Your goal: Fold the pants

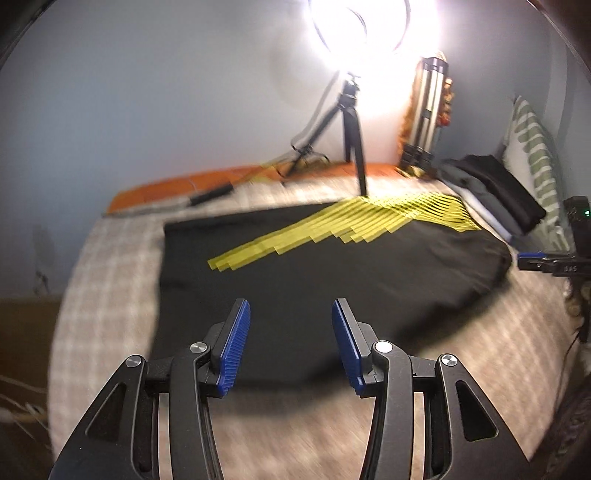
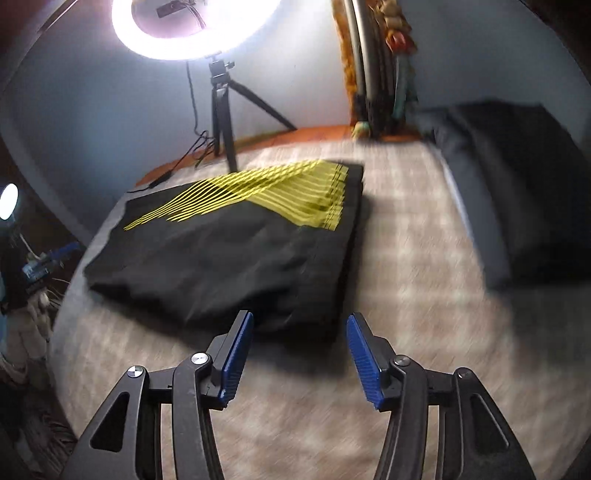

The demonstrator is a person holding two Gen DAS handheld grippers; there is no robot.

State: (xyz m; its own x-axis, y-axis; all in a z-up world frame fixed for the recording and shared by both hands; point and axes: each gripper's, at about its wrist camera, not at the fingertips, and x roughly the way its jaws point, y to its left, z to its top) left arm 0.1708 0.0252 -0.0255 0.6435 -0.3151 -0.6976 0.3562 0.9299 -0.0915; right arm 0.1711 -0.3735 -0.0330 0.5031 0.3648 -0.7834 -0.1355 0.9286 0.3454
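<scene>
Both views motion-blurred; plaid weave of bed cover [image 1: 110,280] smeared, ring light [image 2: 184,33] blown out, its top cut off. Black pants [image 1: 332,266] lie folded in flat slab on bed, yellow fanned stripe print across top; far edge soft, hard to read. Left hand-held gripper [image 1: 291,345] spread wide, empty, above pants' near edge. Right hand-held gripper [image 2: 300,356] likewise released, just short of pants. Dark folded stack [image 2: 517,184] well apart, details unclear.
</scene>
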